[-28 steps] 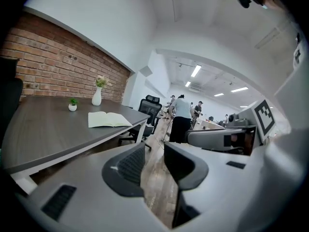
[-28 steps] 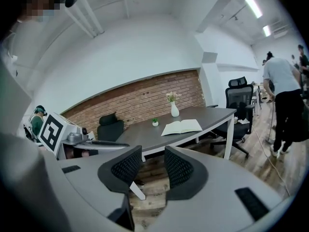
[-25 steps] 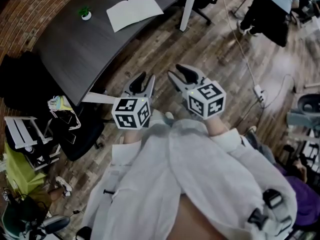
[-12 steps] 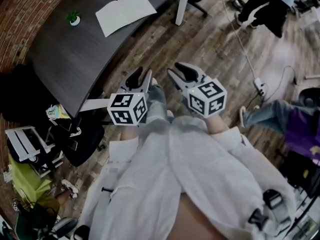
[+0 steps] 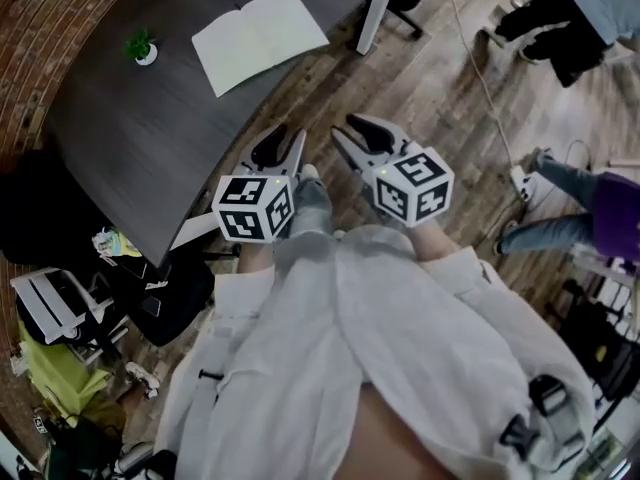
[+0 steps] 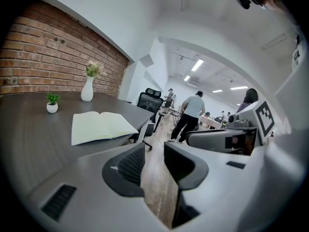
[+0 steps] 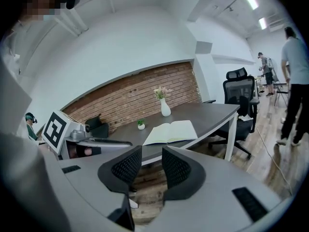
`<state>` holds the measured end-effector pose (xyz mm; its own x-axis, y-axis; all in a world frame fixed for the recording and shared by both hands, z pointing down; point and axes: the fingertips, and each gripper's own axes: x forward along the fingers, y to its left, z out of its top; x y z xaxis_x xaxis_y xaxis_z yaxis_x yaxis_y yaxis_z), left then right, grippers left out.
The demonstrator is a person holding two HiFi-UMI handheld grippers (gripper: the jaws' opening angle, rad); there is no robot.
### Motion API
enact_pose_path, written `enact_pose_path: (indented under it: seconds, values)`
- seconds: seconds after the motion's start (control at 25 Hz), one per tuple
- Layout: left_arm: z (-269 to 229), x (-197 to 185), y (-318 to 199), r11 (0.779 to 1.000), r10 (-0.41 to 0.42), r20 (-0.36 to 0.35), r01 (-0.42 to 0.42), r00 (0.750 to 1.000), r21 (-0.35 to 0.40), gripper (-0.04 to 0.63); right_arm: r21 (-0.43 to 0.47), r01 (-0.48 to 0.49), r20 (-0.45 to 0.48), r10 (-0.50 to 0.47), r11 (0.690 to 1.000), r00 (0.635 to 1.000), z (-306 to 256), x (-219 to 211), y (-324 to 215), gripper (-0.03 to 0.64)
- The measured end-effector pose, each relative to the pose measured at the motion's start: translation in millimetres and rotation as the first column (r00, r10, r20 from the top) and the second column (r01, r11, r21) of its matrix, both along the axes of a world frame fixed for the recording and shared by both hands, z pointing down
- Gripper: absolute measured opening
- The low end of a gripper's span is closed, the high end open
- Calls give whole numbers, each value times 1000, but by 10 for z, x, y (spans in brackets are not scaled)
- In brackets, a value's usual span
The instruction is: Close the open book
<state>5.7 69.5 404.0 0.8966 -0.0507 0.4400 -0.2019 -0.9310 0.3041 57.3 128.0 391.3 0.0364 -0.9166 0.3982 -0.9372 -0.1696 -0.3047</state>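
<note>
At upper left of the head view, the open book [image 5: 258,40] lies pages-up near the edge of the dark desk [image 5: 130,138], while the left gripper [image 5: 288,140] and right gripper [image 5: 352,133], jaws apart and empty, hover over the wood floor short of it, apparently poised to reach a cover.

Open book [image 5: 260,40], flat on the dark table [image 5: 130,138]

Spread wide and face up, with two pale pages meeting at a shallow centre crease; no print to be made out on either. Thin, both halves lying almost level on the tabletop, the page edges lifting only slightly toward the crease. Set at the far right end of the table, close to the edge there and near the corner, turned a little askew to that edge.
</note>
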Motion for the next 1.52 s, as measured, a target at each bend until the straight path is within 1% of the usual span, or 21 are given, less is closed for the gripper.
enact_pose_path:
  seconds: [0.12,0.28,0.44,0.6,0.76,0.96,1.28,1.52]
  values:
    - [-24,156,-251,1000,7,-1,-7,1000,4,104,-1,-4,4,4,1000,1000,-18,158,-250,126]
    - [27,353,-537,999,35,17,-35,999,-9,104,-6,-5,10,5,1000,1000,-29,317,-555,126]
    - [34,561,-816,998,60,21,-60,998,-3,104,-10,-13,8,14,1000,1000,-27,482,-828,126]
    - [2,769,-1067,996,86,19,-87,996,15,104,-12,-45,3,45,999,999,-32,676,-1020,126]
    - [10,913,-1186,993,113,20,-113,993,20,104,-17,-73,1,73,997,997,-23,813,-1117,124]
    - [52,947,-1230,991,131,21,-131,991,10,104,-55,-78,15,79,995,997,67,827,-1159,124]
    - [168,836,-1361,996,82,35,-82,996,-19,104,-79,-39,9,40,996,999,129,803,-1283,124]
    - [261,780,-1477,999,41,63,-40,997,-13,104,-98,-16,25,18,995,1000,202,872,-1351,124]
